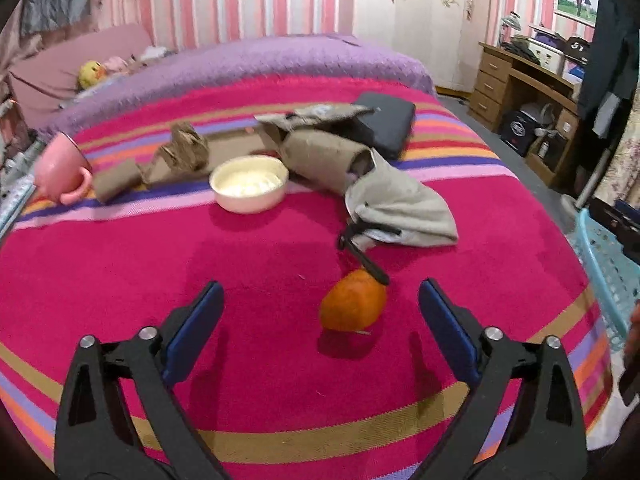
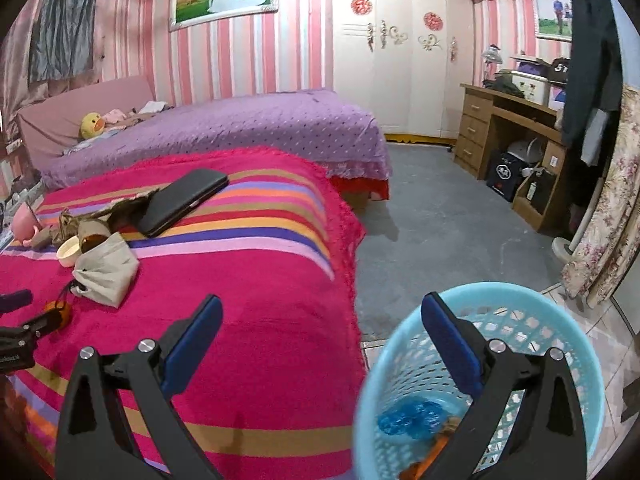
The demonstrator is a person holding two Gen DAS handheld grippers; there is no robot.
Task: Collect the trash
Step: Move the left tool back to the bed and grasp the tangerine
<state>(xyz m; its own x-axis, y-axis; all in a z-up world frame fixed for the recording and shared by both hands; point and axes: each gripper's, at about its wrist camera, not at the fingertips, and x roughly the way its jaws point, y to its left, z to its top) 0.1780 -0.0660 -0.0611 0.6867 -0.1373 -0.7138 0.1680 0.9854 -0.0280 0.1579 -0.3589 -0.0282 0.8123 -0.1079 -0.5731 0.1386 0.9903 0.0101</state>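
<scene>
Crumpled orange peel [image 1: 353, 301] on striped blanket [image 1: 160, 264]

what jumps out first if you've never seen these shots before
The hot-pink striped blanket fills both views, with an orange peel lying just ahead of the open left gripper. The open right gripper hangs over the light-blue basket beside the bed.
</scene>
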